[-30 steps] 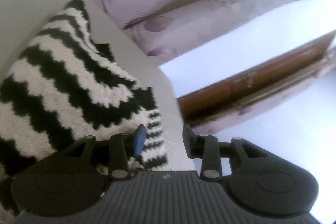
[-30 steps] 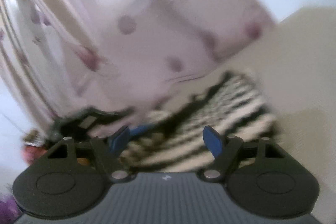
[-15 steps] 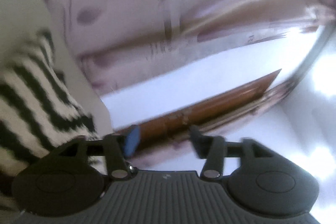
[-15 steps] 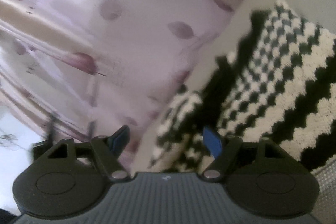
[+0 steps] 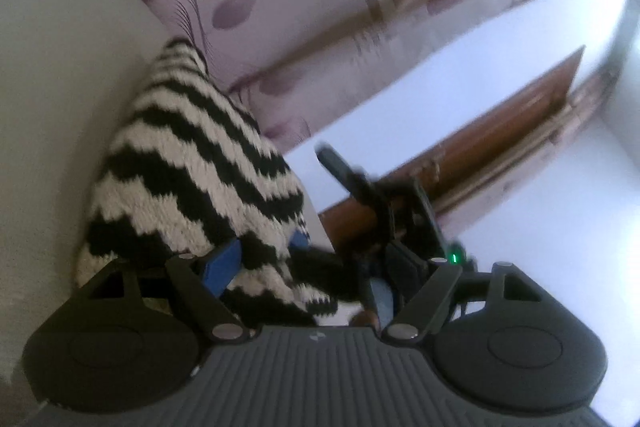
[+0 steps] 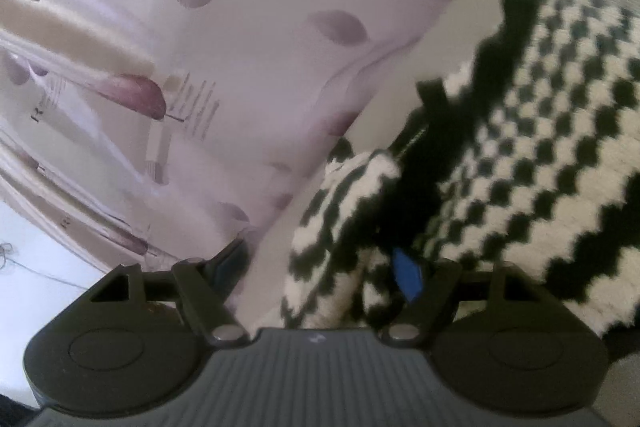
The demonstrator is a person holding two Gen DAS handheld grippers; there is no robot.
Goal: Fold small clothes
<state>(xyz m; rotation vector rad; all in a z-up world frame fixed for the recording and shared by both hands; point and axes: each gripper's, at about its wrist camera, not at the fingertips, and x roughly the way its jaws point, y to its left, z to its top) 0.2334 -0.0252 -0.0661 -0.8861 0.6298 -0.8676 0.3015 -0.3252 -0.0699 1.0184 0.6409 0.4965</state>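
A small black-and-white zigzag knitted garment (image 5: 192, 171) lies on a pale surface (image 5: 52, 99). In the left wrist view my left gripper (image 5: 312, 263) is open, its left blue pad (image 5: 224, 263) against the garment's near edge, with knit lying between the fingers. My right gripper's body shows behind it (image 5: 384, 203). In the right wrist view my right gripper (image 6: 320, 267) is open; a sleeve-like fold of the garment (image 6: 340, 227) lies between its fingers and the checked and zigzag body (image 6: 540, 167) spreads to the right. Its right blue pad (image 6: 406, 273) touches the knit.
A pale lilac curtain with purple leaf prints (image 6: 180, 47) hangs close behind the surface and also shows in the left wrist view (image 5: 320, 7). A brown wooden door frame (image 5: 500, 139) and white wall (image 5: 560, 227) lie beyond. The pale surface's edge (image 6: 280, 247) runs beside the curtain.
My left gripper has swung back over the garment's edge and opened wider. My right gripper has moved closer to the sleeve fold. The right gripper has come into the left view.
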